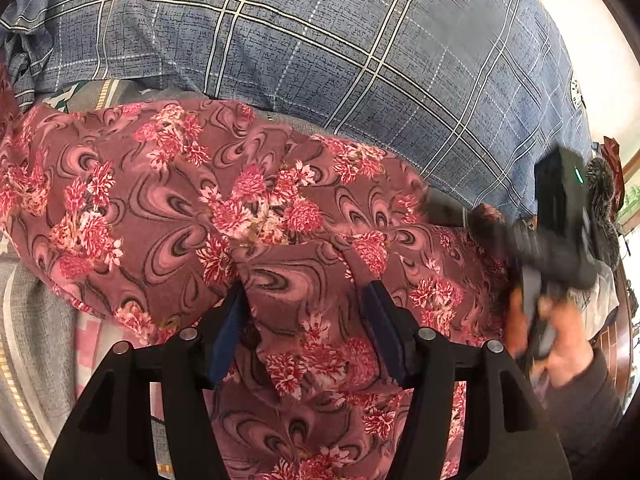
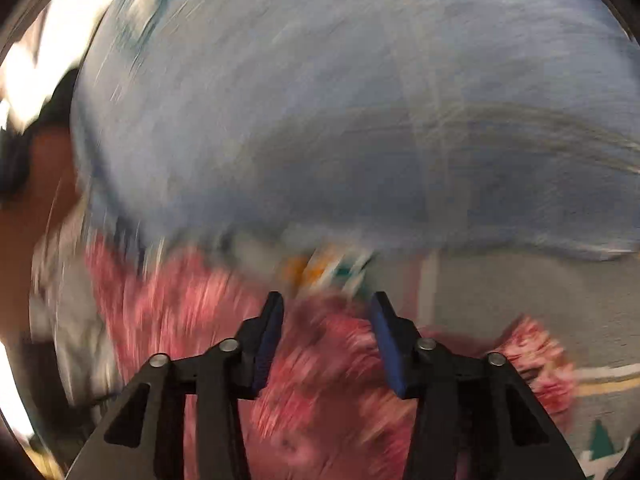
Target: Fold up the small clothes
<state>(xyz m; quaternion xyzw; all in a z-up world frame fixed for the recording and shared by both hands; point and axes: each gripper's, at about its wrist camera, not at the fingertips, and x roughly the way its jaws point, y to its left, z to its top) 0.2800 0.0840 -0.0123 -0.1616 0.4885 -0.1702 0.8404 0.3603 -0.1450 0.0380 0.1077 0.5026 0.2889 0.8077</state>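
Observation:
A maroon garment [image 1: 160,208] printed with pink flowers lies spread and rumpled on the bed. My left gripper [image 1: 306,286] points down at its near part, and a raised fold of the cloth fills the gap between the blue pads, pinched there. The right gripper [image 1: 444,212], blurred and held by a hand [image 1: 560,352], reaches in at the garment's right edge. The right wrist view is heavily smeared. There my right gripper [image 2: 326,300] stands with its jaws apart over the floral garment [image 2: 328,380], and nothing is visibly clamped between the pads.
A blue plaid quilt [image 1: 320,40] is heaped just behind the garment and fills the upper part of both views [image 2: 320,120]. A grey patterned sheet [image 2: 520,288] lies under the garment, also at the left [image 1: 36,320]. Room furniture shows at the far right.

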